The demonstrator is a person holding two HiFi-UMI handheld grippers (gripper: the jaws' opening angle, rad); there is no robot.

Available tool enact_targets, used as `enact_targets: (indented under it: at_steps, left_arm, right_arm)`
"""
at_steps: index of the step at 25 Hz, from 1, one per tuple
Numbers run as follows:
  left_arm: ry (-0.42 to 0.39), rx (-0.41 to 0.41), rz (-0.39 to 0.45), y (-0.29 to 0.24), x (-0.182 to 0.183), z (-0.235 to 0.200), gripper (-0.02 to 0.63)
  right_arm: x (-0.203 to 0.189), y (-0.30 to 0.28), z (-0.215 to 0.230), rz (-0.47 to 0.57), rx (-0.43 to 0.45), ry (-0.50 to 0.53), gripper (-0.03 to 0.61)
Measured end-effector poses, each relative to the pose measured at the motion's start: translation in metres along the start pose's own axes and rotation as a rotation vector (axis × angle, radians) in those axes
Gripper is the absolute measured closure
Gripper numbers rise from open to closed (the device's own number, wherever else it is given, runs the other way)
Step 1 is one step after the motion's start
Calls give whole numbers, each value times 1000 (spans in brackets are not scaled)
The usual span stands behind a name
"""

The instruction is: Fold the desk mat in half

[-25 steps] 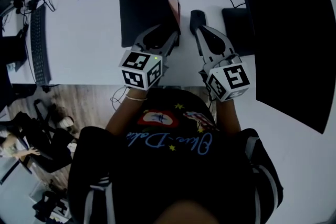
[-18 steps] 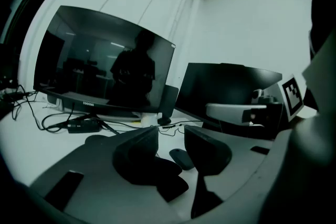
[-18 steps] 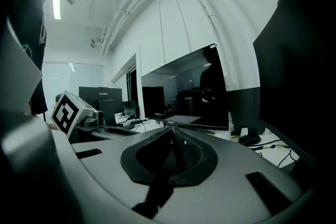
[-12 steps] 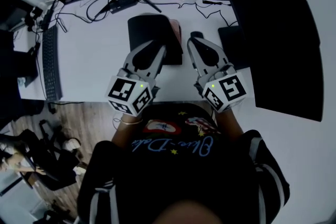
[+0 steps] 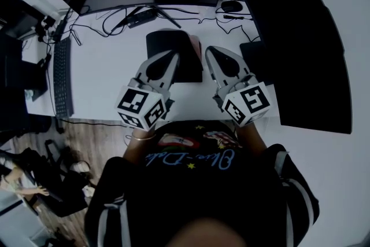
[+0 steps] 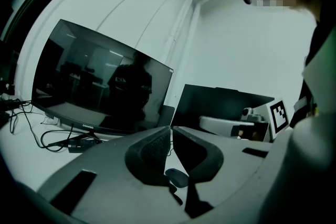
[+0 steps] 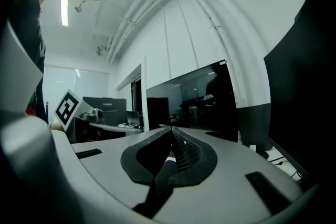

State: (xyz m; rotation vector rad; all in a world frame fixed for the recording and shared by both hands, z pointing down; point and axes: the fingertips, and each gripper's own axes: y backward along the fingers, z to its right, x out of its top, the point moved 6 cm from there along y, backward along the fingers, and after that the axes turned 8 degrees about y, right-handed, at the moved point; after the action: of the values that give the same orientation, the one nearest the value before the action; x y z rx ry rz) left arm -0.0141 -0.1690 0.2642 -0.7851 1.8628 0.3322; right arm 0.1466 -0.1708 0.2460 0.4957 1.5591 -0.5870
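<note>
Both claws, left gripper [image 5: 171, 56] & right gripper [image 5: 211, 51], are pressed together, empty, above desk mat [image 5: 165, 42]; we back off straight, w/o nudging fold.

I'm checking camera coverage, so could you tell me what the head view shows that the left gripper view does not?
Only the head view shows the black desk mat lying on the white desk, and the keyboard near the desk's left edge. Only the left gripper view shows that the left gripper has its jaws together with nothing between them. Both show the desk, the right gripper and the monitor.
</note>
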Motion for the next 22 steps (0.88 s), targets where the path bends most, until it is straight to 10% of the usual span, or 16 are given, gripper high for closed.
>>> enact_targets:
  at_steps: [22]
  left_arm:
    - [-15,37,-37,6,-7,-4,600]
  right_arm:
    - [-12,6,-3,-62,-17,5,578]
